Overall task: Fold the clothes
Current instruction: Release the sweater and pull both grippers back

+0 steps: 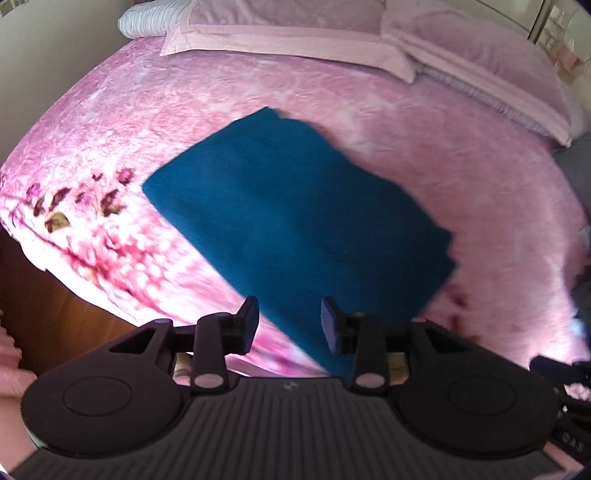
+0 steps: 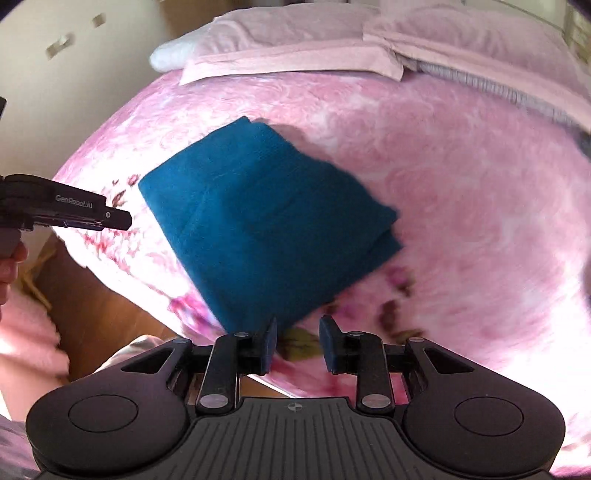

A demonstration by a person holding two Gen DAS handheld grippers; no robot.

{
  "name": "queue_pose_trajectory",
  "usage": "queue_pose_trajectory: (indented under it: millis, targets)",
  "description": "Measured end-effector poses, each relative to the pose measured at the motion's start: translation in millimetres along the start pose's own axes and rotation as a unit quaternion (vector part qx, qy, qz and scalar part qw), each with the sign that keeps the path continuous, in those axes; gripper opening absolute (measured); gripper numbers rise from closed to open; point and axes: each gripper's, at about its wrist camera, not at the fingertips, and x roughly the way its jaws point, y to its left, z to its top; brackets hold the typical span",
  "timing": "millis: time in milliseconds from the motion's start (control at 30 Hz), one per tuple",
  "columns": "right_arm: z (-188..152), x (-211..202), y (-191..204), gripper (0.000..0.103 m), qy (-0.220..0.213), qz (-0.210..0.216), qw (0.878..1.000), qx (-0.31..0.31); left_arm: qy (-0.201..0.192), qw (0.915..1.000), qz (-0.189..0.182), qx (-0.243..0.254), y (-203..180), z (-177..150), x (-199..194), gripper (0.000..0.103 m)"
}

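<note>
The left hand-held gripper (image 1: 290,325) hung above the bed (image 1: 424,122) with its jaws apart and nothing between them, and the right hand-held gripper (image 2: 298,345) likewise stood parted and empty. Below both lay the folded teal cloth (image 1: 295,214), flat on the pink bedspread, near the bed's edge, pillows (image 1: 295,33) beyond.

The folded teal garment (image 1: 295,221) smears soft at its edges, its near end hidden behind the left gripper (image 1: 290,323); the pillows (image 2: 295,33) (pale pink) are cut off at the top.
</note>
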Motion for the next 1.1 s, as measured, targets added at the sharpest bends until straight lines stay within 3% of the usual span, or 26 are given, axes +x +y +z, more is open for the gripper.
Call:
queue_pose_trajectory:
  millis: [167,400,500,700,867,1100]
  targets:
    - [22.1,-28.4,-25.5,0.029,0.015,0.011,0.999,-0.035,-0.002,0.9998,-0.001,-0.02,-34.7,-1.4,-32.8,0.033]
    - [71.3,-6.3,-17.2,0.029,0.057,0.065,0.995,-0.04,-0.008,0.9982,0.017,-0.057,-20.5,32.2,-38.7,0.039]
    - [91.3,9.6,-12.0,0.029,0.065,0.066,0.995,-0.047,0.007,0.9973,0.029,-0.067,-12.6,51.6,-31.2,0.039]
    - [125.3,16.0,-22.0,0.029,0.07,0.076,0.994,-0.047,-0.009,0.9948,0.063,-0.08,-20.9,80.8,-45.0,0.039]
    - [144.9,22.3,-34.9,0.029,0.083,0.096,0.987,-0.102,-0.023,0.9853,0.102,-0.135,-44.1,78.9,-53.1,0.039]
    - [153.1,25.3,-63.9,0.029,0.096,0.126,0.967,-0.199,-0.003,0.966,0.141,-0.217,-83.5,50.0,-58.7,0.04]
